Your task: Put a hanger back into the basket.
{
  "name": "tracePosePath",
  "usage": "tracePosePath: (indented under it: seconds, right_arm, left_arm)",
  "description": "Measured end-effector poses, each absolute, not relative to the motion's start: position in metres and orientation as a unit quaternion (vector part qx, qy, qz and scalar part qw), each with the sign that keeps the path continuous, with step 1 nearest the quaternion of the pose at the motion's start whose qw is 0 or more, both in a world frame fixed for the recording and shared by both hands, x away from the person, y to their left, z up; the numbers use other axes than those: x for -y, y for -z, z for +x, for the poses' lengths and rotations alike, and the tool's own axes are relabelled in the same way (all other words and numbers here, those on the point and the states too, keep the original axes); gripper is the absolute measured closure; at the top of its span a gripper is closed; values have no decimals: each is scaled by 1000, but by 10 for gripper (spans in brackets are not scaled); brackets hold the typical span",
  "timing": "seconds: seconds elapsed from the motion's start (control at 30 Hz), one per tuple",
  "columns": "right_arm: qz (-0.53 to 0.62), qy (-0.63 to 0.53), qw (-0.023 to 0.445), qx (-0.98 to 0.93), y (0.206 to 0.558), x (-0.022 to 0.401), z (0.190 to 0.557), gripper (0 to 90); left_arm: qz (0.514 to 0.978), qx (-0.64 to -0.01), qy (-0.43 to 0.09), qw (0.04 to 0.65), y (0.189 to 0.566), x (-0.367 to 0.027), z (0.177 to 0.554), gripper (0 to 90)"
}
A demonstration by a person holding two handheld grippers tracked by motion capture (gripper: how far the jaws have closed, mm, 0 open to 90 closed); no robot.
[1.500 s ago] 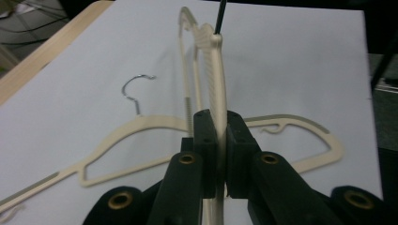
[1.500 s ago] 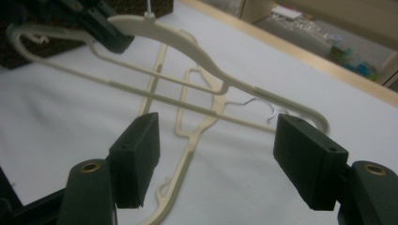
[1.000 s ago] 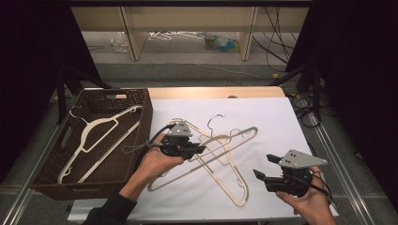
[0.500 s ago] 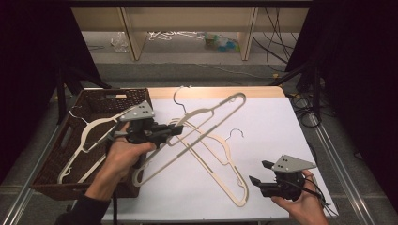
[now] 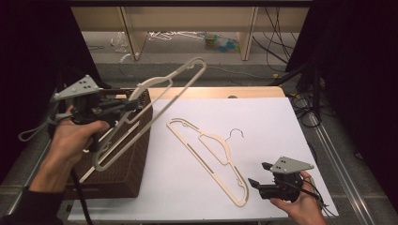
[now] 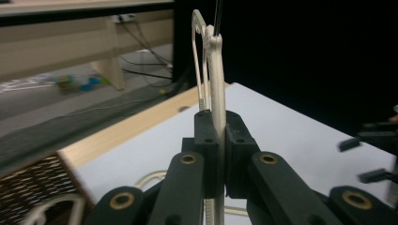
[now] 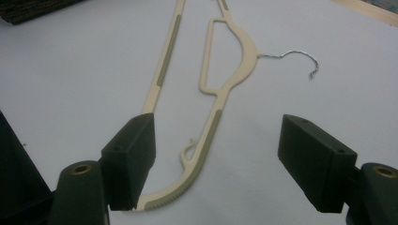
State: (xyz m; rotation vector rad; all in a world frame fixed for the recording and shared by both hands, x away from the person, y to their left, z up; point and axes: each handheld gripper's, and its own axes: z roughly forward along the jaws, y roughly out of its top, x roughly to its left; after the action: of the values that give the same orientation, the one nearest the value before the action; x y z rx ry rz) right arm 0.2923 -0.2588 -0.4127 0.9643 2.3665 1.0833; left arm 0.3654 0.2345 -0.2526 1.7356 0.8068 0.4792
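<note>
Left hand-held gripper point(image 5: 126, 106) clamps a cream hanger point(image 5: 162, 91) above the wicker basket point(image 5: 133, 154), next lowering it in; right hand-held gripper point(image 5: 261, 176), jaws just widened and empty, sits beside the second hanger point(image 5: 212, 157).

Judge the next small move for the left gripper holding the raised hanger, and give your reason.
Probably carry it over the basket and lower it in: the left gripper is shut on the hanger, held in the air beside the basket.

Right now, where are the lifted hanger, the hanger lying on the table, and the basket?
Lifted hanger point(image 5: 164, 86), high view, on its long bar.
Lying hanger point(image 5: 211, 161), high view, on its straight bar.
Basket point(image 5: 129, 159), high view, on its woven side wall.
</note>
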Motion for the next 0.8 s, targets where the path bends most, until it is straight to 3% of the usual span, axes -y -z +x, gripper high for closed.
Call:
tracePosePath:
  seconds: [0.2,0.4,0.8]
  right_arm:
    - [344,-382,180,-839,415,258,293,290]
    - [348,-378,174,-840,416,258,293,277]
    - [345,-376,177,-842,419,258,294,277]
  left_arm:
    - [720,-354,-243,545,266,-277,377,858]
    - [712,-392,-247,529,290,-313,387,858]
    - [720,-391,-260,511,321,-356,392,858]
